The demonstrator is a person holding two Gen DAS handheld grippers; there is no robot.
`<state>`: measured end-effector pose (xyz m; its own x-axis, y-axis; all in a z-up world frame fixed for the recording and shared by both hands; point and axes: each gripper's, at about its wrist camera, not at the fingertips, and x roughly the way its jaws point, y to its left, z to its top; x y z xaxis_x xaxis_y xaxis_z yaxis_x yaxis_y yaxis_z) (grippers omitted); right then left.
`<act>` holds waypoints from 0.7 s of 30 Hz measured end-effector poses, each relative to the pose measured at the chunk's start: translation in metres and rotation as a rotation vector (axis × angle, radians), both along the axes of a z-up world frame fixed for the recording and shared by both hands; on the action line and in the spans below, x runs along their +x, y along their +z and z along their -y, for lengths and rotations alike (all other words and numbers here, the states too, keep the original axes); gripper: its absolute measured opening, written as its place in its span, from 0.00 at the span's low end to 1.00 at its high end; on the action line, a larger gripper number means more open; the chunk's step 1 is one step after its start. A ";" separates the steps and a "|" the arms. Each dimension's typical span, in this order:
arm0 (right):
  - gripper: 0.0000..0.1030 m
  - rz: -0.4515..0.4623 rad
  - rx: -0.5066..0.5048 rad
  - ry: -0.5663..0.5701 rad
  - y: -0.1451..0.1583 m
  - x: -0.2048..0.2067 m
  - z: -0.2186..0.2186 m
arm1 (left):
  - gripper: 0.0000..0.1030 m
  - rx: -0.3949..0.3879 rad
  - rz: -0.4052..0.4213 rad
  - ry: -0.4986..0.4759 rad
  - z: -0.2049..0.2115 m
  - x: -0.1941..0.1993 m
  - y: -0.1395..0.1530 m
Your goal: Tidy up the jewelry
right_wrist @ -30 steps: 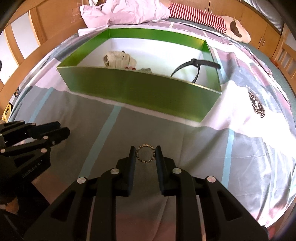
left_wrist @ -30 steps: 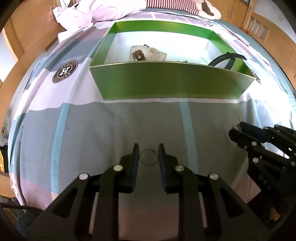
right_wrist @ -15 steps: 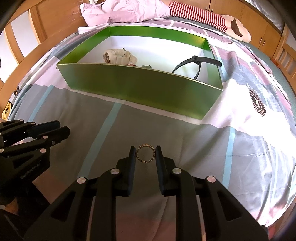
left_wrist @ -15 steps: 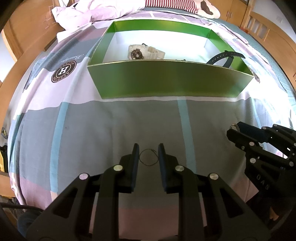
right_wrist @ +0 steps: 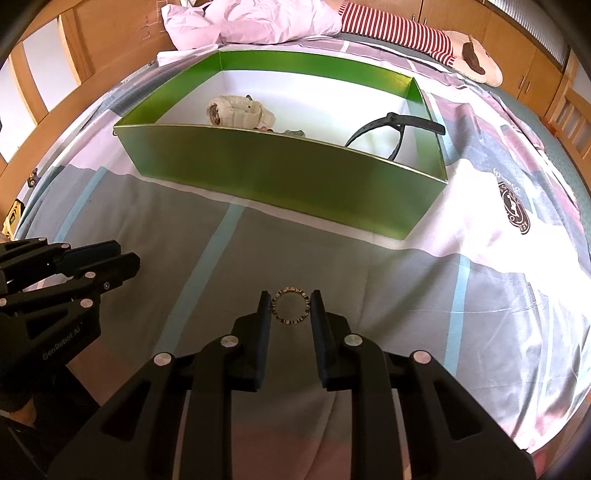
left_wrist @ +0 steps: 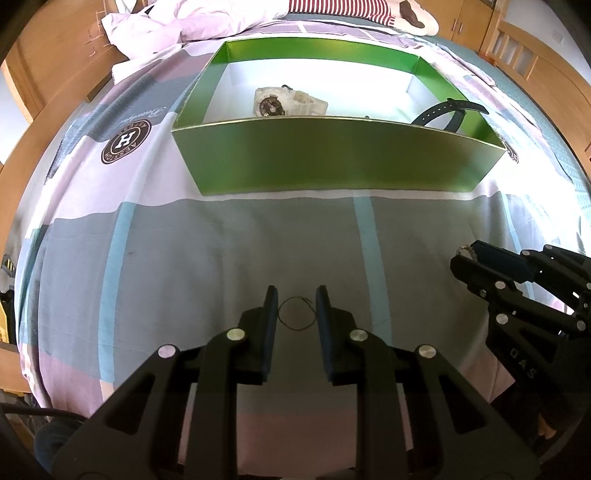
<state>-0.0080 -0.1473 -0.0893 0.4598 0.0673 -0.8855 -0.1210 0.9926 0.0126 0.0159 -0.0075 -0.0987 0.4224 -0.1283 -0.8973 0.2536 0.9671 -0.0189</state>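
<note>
Left wrist view: left gripper [left_wrist: 296, 303] low over a patchwork bedsheet [left_wrist: 221, 236], jaws narrowed around a thin dark wire loop [left_wrist: 297, 313], each side of the loop touching or nearly touching a finger pad; whether lifted clear of the cloth, cannot tell. Ahead, well apart, a green box [left_wrist: 332, 162] with white floor, holding a cream watch [left_wrist: 288, 105] left of centre and a dark watch strap [left_wrist: 448, 110] arched at the right end. Right gripper [left_wrist: 467, 258] entering from the right edge, a small beaded piece visible at its tip. Round "H" logo [left_wrist: 125, 141] printed on the sheet left of the box; pink bedding [left_wrist: 192, 22] and a red-striped sleeve [left_wrist: 340, 7] beyond. Right wrist view: right gripper [right_wrist: 291, 304] with jaws narrowed on a beaded bracelet [right_wrist: 291, 305], ring face-on between the pads, both sides pressed against them. Green box [right_wrist: 280, 166] ahead and apart, cream watch [right_wrist: 238, 110] at its left, dark watch strap [right_wrist: 395, 123] rising over the right wall, small items near the front wall too small to name. Left gripper [right_wrist: 122, 256] at the left edge, its fingers close together.
</note>
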 end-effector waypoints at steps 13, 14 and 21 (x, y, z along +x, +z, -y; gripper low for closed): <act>0.21 0.007 -0.004 0.002 0.001 -0.003 -0.003 | 0.21 -0.002 0.010 0.002 -0.002 -0.002 0.003; 0.21 0.007 -0.003 0.001 0.001 -0.003 -0.003 | 0.21 -0.003 0.011 0.002 -0.002 -0.002 0.004; 0.21 0.000 0.002 0.007 -0.002 -0.002 -0.001 | 0.21 -0.001 0.014 -0.001 -0.001 -0.002 0.005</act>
<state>-0.0100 -0.1459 -0.0914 0.4593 0.0718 -0.8854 -0.1277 0.9917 0.0141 0.0142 -0.0062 -0.0941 0.4345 -0.1292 -0.8913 0.2546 0.9669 -0.0160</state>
